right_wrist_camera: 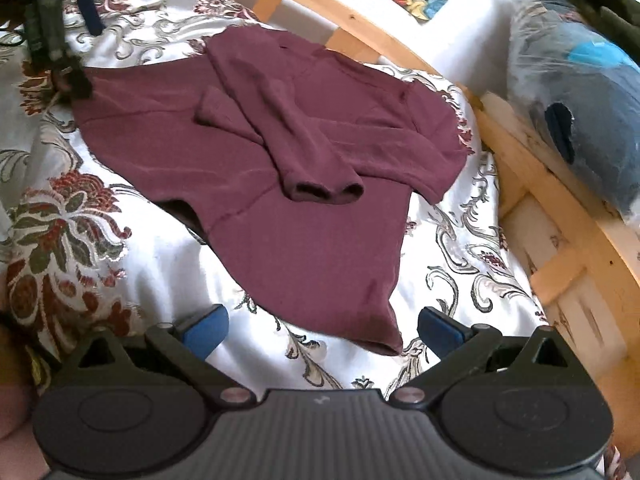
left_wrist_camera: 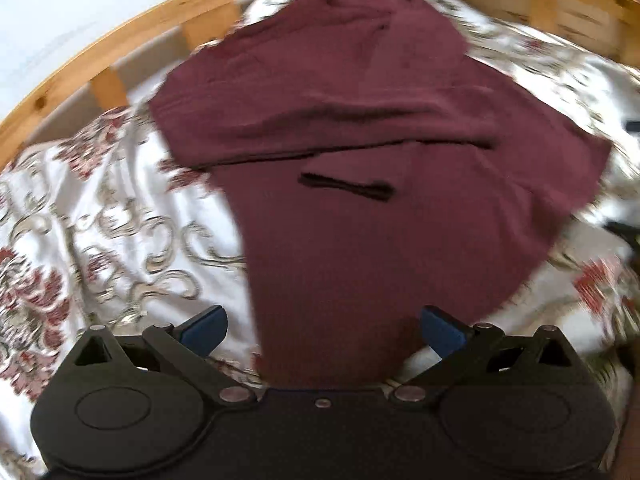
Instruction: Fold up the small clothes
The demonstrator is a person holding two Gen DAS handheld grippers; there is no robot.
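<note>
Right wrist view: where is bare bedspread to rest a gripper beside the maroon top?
Bare bedspread lies between the maroon top and the wooden bed frame, and again between the top's hem and the open right gripper. The far left is crowded: the left gripper sits at the top's corner. A plastic-wrapped bundle sits beyond the frame.

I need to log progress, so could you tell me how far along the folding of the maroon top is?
Done: both sleeves of the maroon top lie crossed over its body on the floral bedspread. In hand: nothing; the left gripper and right gripper are open near the hem. Left: folding the body.
</note>
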